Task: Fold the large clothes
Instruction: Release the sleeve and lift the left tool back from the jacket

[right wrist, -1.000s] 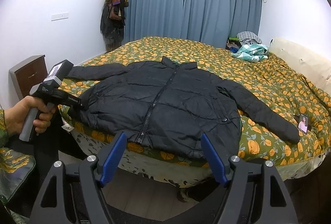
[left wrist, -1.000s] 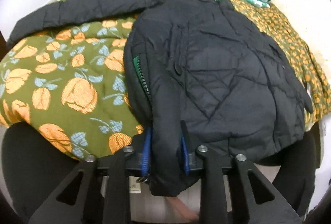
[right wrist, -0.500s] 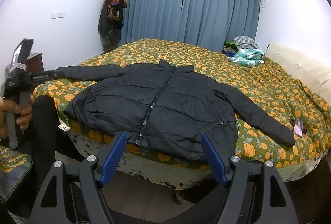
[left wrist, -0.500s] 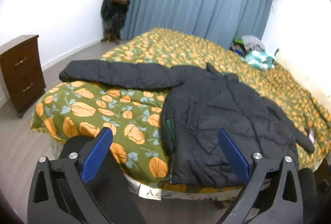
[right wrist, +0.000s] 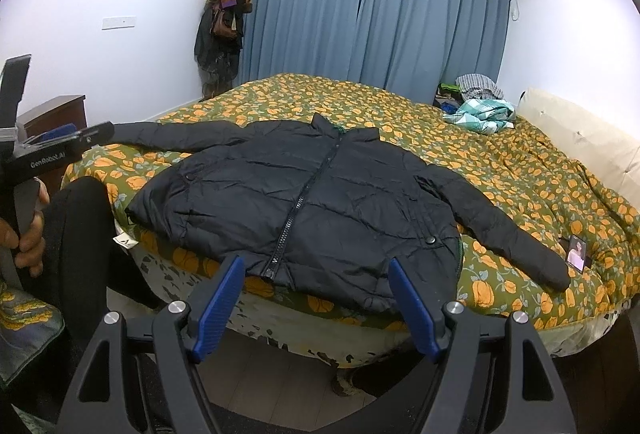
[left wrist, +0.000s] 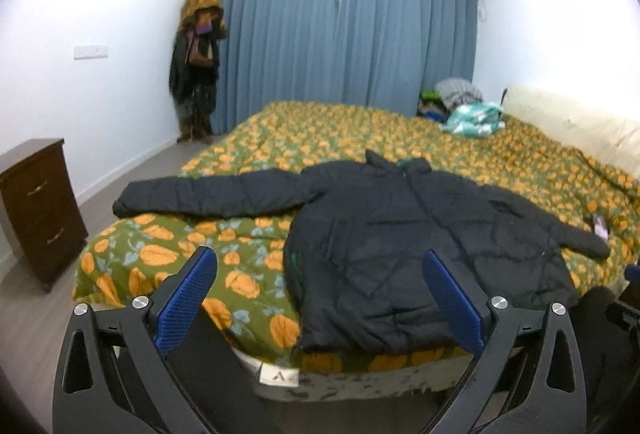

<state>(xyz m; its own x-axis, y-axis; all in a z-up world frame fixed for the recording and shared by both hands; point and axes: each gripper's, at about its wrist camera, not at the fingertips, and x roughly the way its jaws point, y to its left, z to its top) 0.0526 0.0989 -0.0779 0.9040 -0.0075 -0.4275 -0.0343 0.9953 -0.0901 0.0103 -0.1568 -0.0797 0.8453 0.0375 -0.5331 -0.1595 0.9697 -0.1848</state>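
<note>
A black quilted jacket [right wrist: 312, 193] lies front up and zipped on the bed [right wrist: 520, 173], with both sleeves spread out to the sides; its hem hangs slightly over the near edge. In the left wrist view the jacket [left wrist: 400, 246] is seen from its left side. My left gripper [left wrist: 320, 298] is open wide with nothing between its blue pads, held back from the bed. My right gripper [right wrist: 316, 302] is open too, empty, in front of the jacket's hem. The left gripper [right wrist: 60, 149] also appears at the left of the right wrist view, held by a hand [right wrist: 28, 238].
A phone [right wrist: 578, 252] lies on the bedspread by the jacket's right cuff. Folded clothes [right wrist: 480, 109] sit at the far corner of the bed. A brown nightstand [left wrist: 36, 209] stands on the left, and a coat rack [left wrist: 198, 61] by the blue curtains.
My left gripper let go of the jacket's left hem, opened wide and drew back and up from the bed. The jacket stayed flat. The right gripper kept still.
</note>
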